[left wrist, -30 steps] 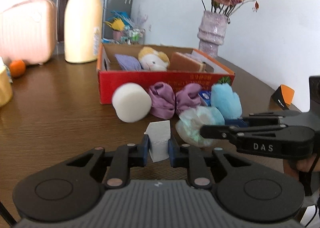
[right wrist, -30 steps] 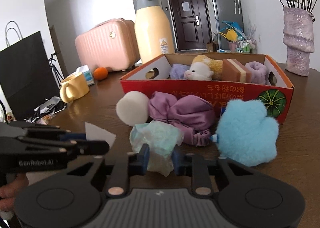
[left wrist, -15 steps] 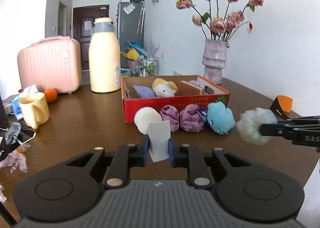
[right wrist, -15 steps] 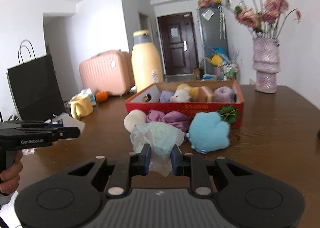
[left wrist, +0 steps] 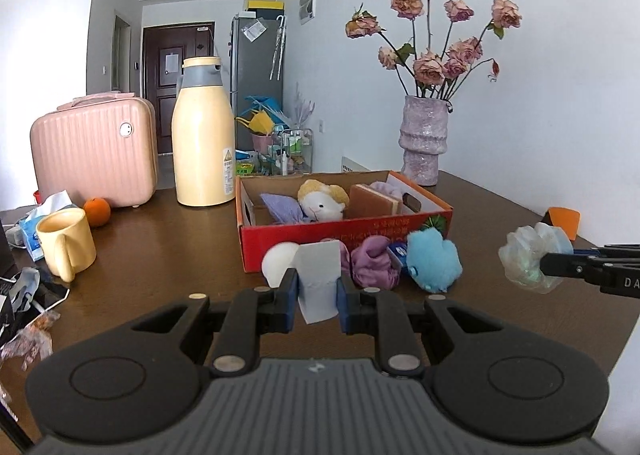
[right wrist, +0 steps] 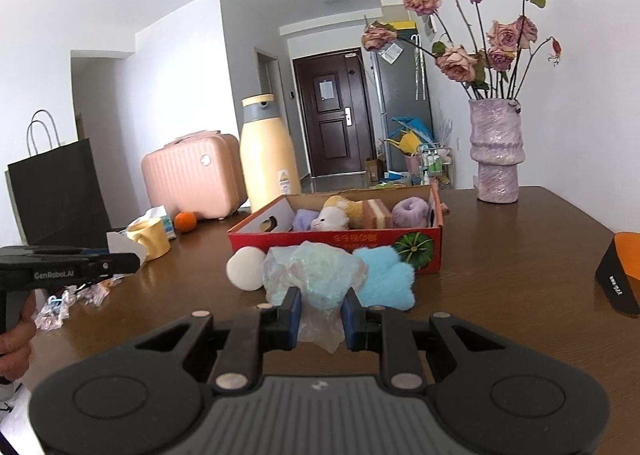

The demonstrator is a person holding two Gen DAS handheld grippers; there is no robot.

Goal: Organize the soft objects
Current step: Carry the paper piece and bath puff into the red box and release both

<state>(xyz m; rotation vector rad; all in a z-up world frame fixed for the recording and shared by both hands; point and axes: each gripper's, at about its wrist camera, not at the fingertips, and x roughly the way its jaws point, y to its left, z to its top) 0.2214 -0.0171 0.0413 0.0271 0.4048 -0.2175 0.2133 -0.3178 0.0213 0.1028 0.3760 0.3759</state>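
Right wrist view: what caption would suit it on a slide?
Right gripper holds a crinkly plastic bundle above the table, facing the red box of soft toys.

"GenRobot.AI" stands in white on the side of the left tool [right wrist: 120,261]; the right tool [left wrist: 548,265] shows only the letters "DA" at the frame edge.

I see a dark wooden table [left wrist: 168,255] carrying a red cardboard box [left wrist: 344,235], a white ball [left wrist: 278,265], purple cloth [left wrist: 374,261] and a blue plush [left wrist: 434,265] just before it, plus a cream flask [left wrist: 204,135], pink case [left wrist: 94,151], orange [left wrist: 97,211], yellow mug [left wrist: 66,243] and vase [left wrist: 424,139].
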